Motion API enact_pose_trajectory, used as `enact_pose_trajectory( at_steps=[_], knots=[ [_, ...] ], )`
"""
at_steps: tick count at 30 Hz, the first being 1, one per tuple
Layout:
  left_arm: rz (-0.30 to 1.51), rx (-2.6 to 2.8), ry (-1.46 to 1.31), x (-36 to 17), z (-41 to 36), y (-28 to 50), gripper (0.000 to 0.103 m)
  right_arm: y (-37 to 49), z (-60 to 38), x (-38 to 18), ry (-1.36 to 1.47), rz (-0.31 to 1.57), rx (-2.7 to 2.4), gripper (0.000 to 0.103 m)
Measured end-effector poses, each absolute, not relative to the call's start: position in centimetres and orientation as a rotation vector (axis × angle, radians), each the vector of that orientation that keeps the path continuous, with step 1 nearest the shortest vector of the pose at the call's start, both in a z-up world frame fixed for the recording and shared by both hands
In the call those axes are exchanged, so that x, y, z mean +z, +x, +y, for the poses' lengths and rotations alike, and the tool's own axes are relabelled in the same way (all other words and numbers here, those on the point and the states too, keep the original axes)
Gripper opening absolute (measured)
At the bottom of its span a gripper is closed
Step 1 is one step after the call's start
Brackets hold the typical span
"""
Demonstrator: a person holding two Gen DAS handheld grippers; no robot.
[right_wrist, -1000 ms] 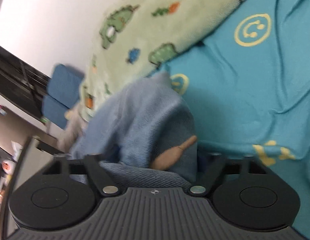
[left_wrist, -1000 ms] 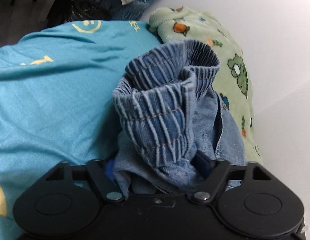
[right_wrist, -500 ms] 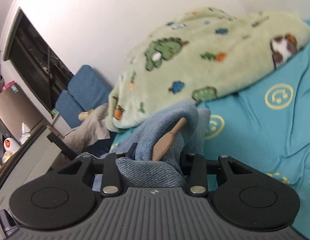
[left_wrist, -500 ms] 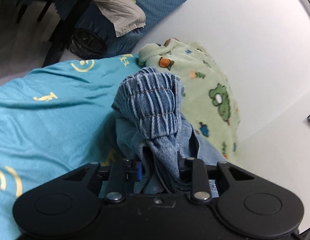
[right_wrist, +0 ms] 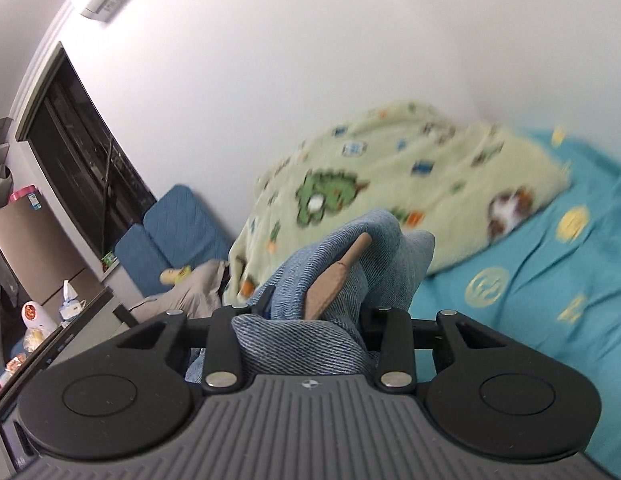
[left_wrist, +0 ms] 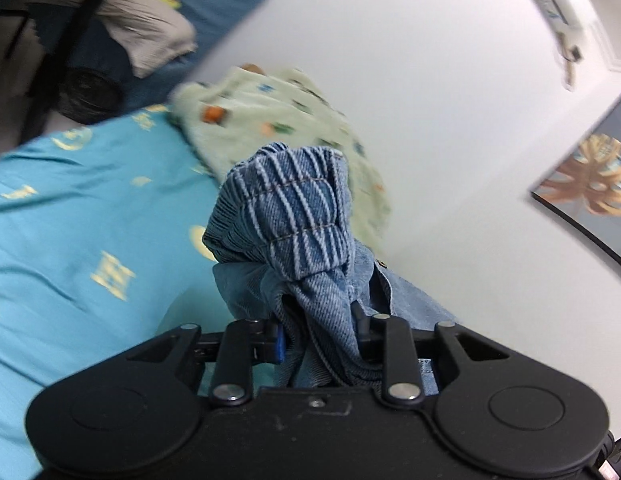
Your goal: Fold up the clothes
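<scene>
Low in each frame, the left gripper (left_wrist: 318, 330) and right gripper (right_wrist: 310, 316) pinch bunched jeans (left_wrist: 294, 216) above the bed (left_wrist: 70, 240); folding looks barely begun.

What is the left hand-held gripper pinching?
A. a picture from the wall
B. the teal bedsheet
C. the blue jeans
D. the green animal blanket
C: the left hand-held gripper is closed on a bunch of blue jeans, with the blanket and bedsheet lying behind.
</scene>
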State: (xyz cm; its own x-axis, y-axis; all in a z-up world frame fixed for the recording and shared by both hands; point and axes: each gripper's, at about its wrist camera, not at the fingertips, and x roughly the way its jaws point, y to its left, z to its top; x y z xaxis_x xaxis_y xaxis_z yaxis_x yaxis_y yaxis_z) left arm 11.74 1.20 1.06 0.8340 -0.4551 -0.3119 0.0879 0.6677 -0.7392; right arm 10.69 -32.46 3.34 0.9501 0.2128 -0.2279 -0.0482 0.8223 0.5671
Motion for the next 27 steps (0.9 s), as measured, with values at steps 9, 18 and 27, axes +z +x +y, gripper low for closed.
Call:
enact_pose_trajectory(
  at_steps=[9,18,27],
  knots=[
    [0.587,-0.661,-0.638,2.8,-16.7,10.7,0.025,-1.6,-46.6,6.0,0.51,0.215,-0.041,0.037],
    [0.683,-0.927,-0.436,-2.8,-34.0,9.0,0.025,-11.7,-58.0,2.2,0.417,0.256,-0.312,0.037],
    [0.779,-0.985,-0.255,-12.8,-40.3,10.8,0.026,-11.5,-62.9,-8.8,0.451,0.53,-0.387,0.037]
  ],
)
